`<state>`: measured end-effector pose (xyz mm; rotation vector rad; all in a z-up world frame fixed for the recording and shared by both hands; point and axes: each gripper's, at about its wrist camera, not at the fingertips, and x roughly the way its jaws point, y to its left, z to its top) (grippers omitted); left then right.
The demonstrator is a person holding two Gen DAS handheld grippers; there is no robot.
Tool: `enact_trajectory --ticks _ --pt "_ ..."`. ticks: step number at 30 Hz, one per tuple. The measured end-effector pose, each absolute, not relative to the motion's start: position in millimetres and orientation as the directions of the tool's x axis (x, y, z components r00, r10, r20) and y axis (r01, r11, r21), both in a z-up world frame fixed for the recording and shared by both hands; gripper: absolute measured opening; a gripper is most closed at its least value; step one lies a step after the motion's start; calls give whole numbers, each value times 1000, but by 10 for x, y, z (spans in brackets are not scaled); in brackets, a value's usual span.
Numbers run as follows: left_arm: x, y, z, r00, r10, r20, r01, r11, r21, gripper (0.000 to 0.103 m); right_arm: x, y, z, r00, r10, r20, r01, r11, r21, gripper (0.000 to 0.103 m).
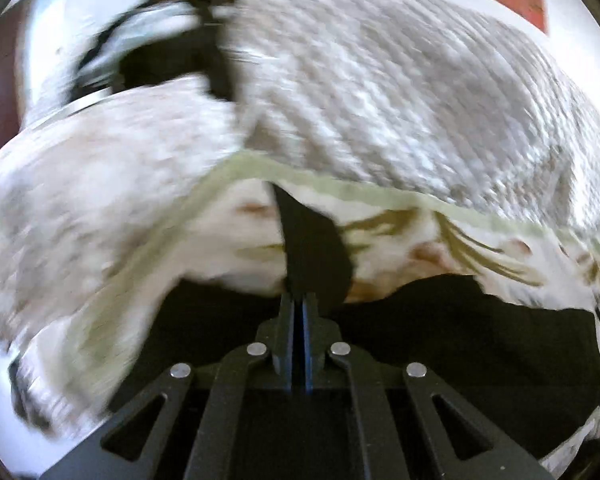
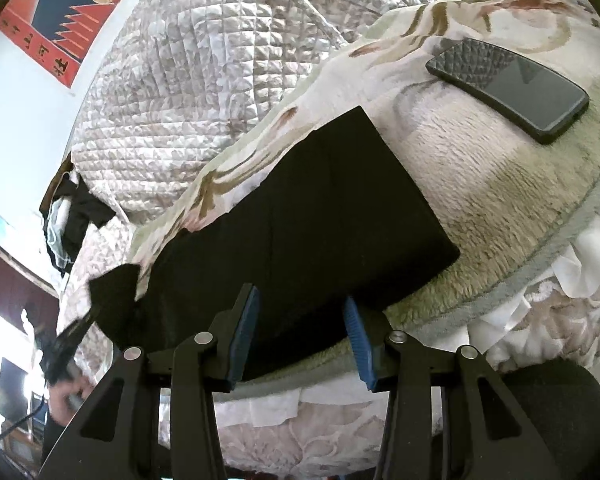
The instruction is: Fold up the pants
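The black pants [image 2: 300, 216] are laid flat across the middle of the right wrist picture, on a fluffy blanket [image 2: 480, 208] on the bed. They look partly folded already, so the cloth can be doubled over again.

In the left wrist picture, which is blurry, a strip of the pants [image 1: 312, 248] is pinched by the left gripper [image 1: 299, 312]. Its jaws are squeezed together on the cloth, likely so an end can be lifted and carried over.

The right gripper [image 2: 300, 332] is held about half open at the bottom edge of the pants. Nothing is gripped by it.

A phone [image 2: 512, 88] is left at the upper right, and a quilted cover [image 2: 204, 92] is piled at the upper left.
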<state>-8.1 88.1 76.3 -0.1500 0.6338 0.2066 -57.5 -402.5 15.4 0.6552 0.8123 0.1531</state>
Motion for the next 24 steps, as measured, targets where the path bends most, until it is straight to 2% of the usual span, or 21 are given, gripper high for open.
enact_trajectory --ticks 3,6,9,12,16,18,22,24 --pt "-359 1178 570 752 180 -634 -308 946 -97 5 -593 -4019 130 684 365 -631 122 796 593 44" --pt "-462 1349 289 706 122 -698 -328 929 -170 5 -592 -3986 138 683 351 -641 122 810 574 44" --pt "-517 1339 181 702 117 -702 -334 925 -180 9 -569 -3936 156 679 344 -649 120 820 560 44" --pt "-549 1397 145 712 81 -697 -342 908 -243 10 -581 -3899 165 677 336 -655 126 824 553 44" --pt "-512 1501 119 723 52 -688 -351 887 -302 32 -593 -3891 163 674 317 -667 144 829 540 44" --pt "-445 1507 124 724 77 -685 -364 887 -285 35 -599 -3890 167 676 296 -675 164 833 529 44" --pt "-331 1453 94 712 98 -695 -378 888 -261 35 -631 -3935 160 690 252 -678 219 821 528 44" --pt "-293 1397 103 701 128 -701 -379 900 -215 16 -626 -3965 159 697 248 -673 228 813 536 44"
